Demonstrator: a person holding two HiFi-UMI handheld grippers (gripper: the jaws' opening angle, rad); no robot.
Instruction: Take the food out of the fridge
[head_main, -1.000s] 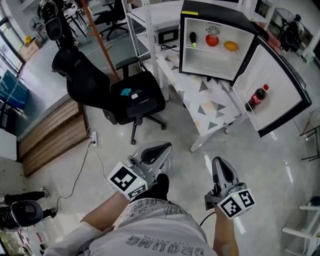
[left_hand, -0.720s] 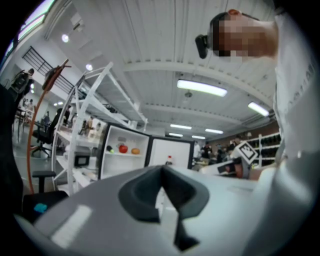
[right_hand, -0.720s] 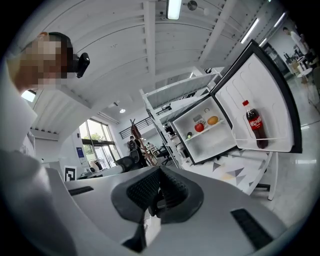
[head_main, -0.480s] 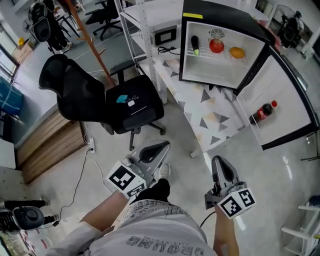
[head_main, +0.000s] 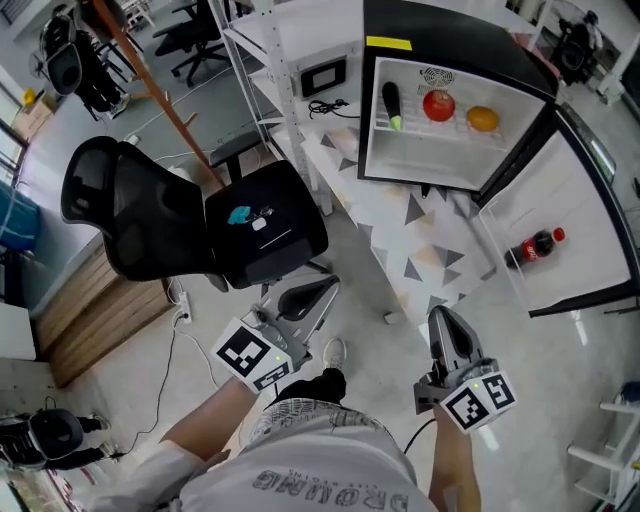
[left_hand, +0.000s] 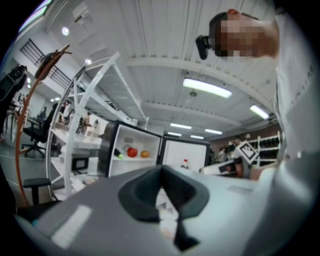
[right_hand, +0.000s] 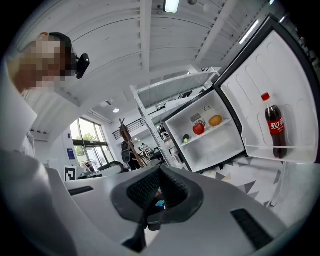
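A small black fridge (head_main: 440, 35) stands open on a low table with a triangle pattern (head_main: 420, 240). On its shelf lie a dark eggplant (head_main: 391, 104), a red tomato (head_main: 438, 104) and an orange (head_main: 483, 118). A cola bottle (head_main: 535, 247) sits in the door's rack. My left gripper (head_main: 330, 290) and right gripper (head_main: 441, 318) are both shut and empty, held level over the floor, well short of the fridge. The right gripper view shows the tomato (right_hand: 199, 128), the orange (right_hand: 215, 120) and the cola bottle (right_hand: 275, 125) beyond the shut jaws.
A black office chair (head_main: 250, 225) stands left of the table, close ahead of my left gripper. A white shelving rack (head_main: 270, 60) stands beside the fridge. A cable (head_main: 185, 320) runs over the floor near a wooden platform (head_main: 100, 310).
Both grippers and the person have moved forward toward the fridge; the fridge and chair sit nearer and larger in the head view. Both jaws stay shut.
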